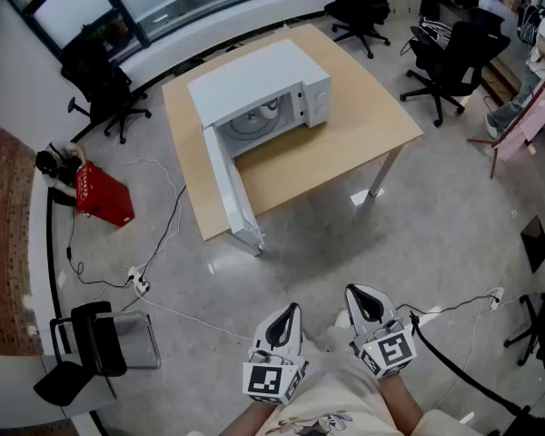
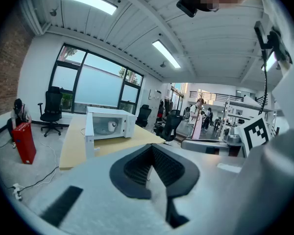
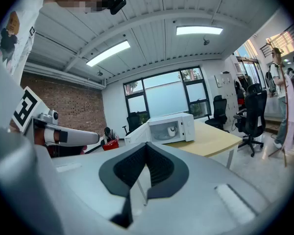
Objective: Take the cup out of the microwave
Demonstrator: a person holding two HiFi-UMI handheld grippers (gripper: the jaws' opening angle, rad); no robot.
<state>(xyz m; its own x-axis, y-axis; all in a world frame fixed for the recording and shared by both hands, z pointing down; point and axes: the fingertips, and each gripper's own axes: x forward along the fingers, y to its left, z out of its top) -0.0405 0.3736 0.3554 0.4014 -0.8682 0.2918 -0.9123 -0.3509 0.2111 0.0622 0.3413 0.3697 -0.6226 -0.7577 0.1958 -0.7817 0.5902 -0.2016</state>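
A white microwave (image 1: 263, 84) stands on a wooden table (image 1: 372, 107) with its door (image 1: 229, 184) swung wide open toward me. Inside it sits a white cup (image 1: 271, 109), also visible in the left gripper view (image 2: 111, 126) and in the right gripper view (image 3: 173, 129). Both grippers are far from the table, low in the head view near my body. The left gripper (image 1: 293, 309) is shut with nothing in it, its jaws meeting at the tip (image 2: 152, 148). The right gripper (image 1: 354, 291) is likewise shut and holds nothing (image 3: 147, 146).
Bare grey floor lies between me and the table. Cables (image 1: 154, 243) trail across the floor at left, near a red box (image 1: 103, 193) and a black chair (image 1: 95, 339). Office chairs (image 1: 450, 57) stand behind and right of the table. A person (image 1: 536, 71) stands at far right.
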